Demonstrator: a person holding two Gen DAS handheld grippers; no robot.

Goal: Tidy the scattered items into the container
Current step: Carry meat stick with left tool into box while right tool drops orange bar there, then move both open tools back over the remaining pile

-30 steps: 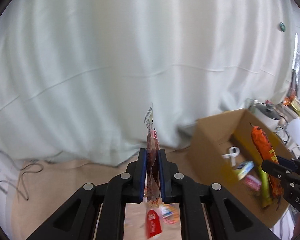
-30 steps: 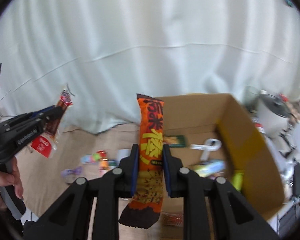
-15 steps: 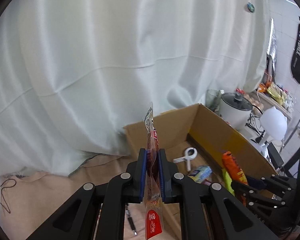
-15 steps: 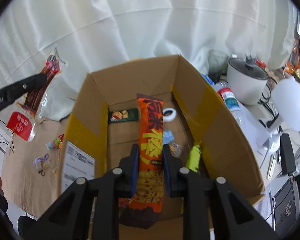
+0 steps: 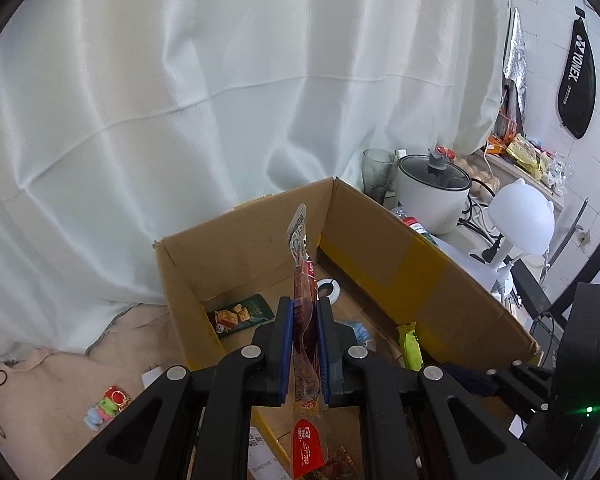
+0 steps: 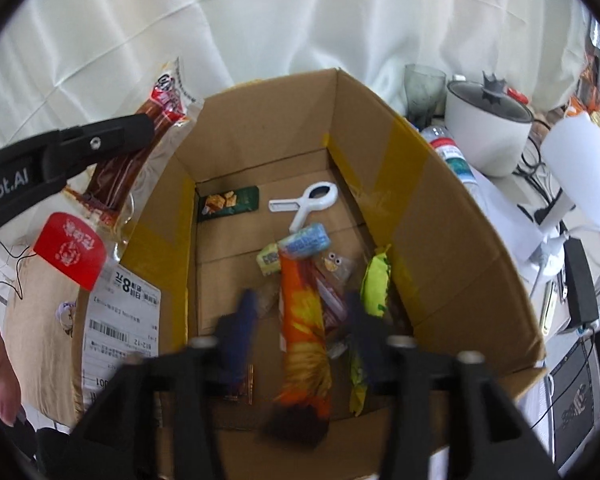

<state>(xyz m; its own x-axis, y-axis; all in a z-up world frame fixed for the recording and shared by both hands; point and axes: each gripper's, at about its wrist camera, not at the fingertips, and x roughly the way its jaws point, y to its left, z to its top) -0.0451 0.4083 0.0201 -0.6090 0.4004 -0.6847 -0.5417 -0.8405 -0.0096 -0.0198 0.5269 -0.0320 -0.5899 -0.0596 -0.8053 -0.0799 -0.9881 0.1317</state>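
The left gripper (image 5: 303, 344) is clamped on a clear sausage packet (image 5: 305, 312), which stands up between the blue pads in the lower middle of the left wrist view, its red label hanging below them. In the right wrist view that packet shows at upper left, over the left wall of the cardboard box (image 6: 452, 240).

The right gripper (image 6: 300, 332), at the bottom of its own view, is blurred and its jaws are opening. An orange snack bag (image 6: 302, 320) lies between them, touched by neither pad, lengthwise inside the box.

On the box floor, toward the middle of that view, lie a white clip (image 6: 312, 200), a dark green cracker packet (image 6: 228, 204), a blue candy wrapper (image 6: 306, 240) and a lime-green bar (image 6: 376, 284) near the right wall.

Outside the box, at lower left of the left wrist view, a small colourful toy (image 5: 106, 406) rests on the beige surface (image 5: 40, 392).
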